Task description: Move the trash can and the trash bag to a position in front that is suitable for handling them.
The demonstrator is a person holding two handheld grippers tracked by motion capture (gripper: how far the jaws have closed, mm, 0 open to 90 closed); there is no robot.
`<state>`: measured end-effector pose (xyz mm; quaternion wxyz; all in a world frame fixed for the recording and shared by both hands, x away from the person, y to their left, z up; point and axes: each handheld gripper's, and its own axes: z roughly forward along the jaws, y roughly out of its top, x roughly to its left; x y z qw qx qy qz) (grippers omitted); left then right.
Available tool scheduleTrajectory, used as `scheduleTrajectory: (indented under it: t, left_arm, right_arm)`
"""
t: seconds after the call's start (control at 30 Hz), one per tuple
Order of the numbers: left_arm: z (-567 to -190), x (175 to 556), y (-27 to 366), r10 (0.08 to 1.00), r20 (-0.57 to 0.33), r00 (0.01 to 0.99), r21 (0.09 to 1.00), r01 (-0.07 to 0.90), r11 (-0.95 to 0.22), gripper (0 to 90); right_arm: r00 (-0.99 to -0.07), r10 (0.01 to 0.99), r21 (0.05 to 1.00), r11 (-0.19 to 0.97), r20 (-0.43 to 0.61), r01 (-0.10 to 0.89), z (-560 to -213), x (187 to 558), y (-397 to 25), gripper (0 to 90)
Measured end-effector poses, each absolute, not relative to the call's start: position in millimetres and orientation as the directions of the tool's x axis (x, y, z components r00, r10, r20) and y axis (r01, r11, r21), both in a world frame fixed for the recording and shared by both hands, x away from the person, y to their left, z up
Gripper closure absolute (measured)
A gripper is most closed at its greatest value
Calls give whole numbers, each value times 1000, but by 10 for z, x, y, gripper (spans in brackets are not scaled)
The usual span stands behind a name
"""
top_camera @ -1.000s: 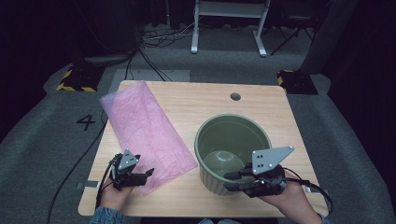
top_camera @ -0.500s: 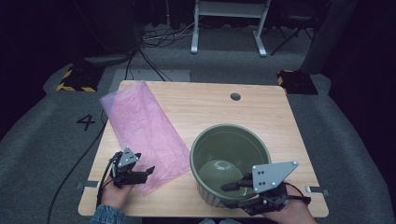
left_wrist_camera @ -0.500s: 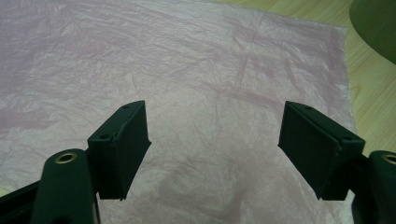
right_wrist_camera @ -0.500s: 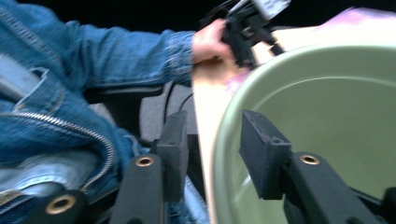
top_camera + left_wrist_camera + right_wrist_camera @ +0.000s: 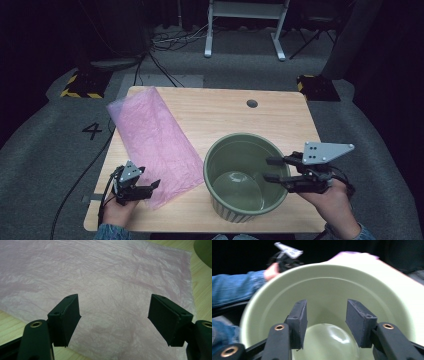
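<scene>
1. Pink plastic bag (image 5: pixel 152 145) lay flat and crinkled on the desk (image 5: pixel 225 115), stretching from the far left corner toward the near edge; its near end lay just left of the green pot (image 5: pixel 245 182), apart from it.
2. Green pot, the landmark here, stood upright near the front of the desk, right of centre, open-topped and with nothing visible inside, its glossy floor showing in the right gripper view (image 5: pixel 329 340).
3. Right hand-held gripper (image 5: pixel 272 169) reached in from the pot's right side, its jaws parted about halfway and holding nothing; they appeared to hang over the rim, in or above the mouth, and whether they touched the wall could not be told.
4. Left hand-held gripper (image 5: pixel 150 186) sat to the left of the pot at the bag's near edge, jaws spread wide and empty; in the left gripper view (image 5: pixel 113 320) they straddled the pink film (image 5: pixel 112 282) from just above it.
5. Judging by this, the work looked like lining the pot with the bag, and the step in hand was taking hold of the bag's near edge.
6. The next move would call for the left jaws to drop and pinch one thin layer cleanly, while the right side steadied the pot.
</scene>
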<state>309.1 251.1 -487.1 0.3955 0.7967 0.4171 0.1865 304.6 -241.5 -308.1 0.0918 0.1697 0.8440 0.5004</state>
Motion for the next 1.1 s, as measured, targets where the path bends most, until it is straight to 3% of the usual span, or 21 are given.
scheduleTrajectory:
  t: [0.23, 0.5, 0.63, 0.97, 1.1]
  left_arm:
    - [-4890, 3002, 2630, 848, -36, 529, 774, 551, -311, 255]
    - [-4907, 2923, 2694, 863, -16, 505, 757, 570, -319, 287]
    - [-4917, 2901, 2750, 869, -15, 494, 752, 579, -316, 287]
    - [-4936, 2984, 2776, 884, -20, 468, 734, 607, -305, 287]
    - [-4947, 3019, 2733, 884, -1, 467, 722, 612, -323, 288]
  right_arm:
    - [-869, 495, 885, 403, 5, 235, -3110, 3094, -2821, 491]
    - [-798, 602, 871, 395, -5, 292, -3390, 3207, -3107, 427]
    - [-756, 652, 849, 432, -60, 305, -3621, 3264, -3197, 421]
    - [-649, 759, 777, 379, 51, 504, -4383, 3485, -3465, 410]
    - [-626, 780, 749, 400, 26, 529, -4620, 3521, -3520, 406]
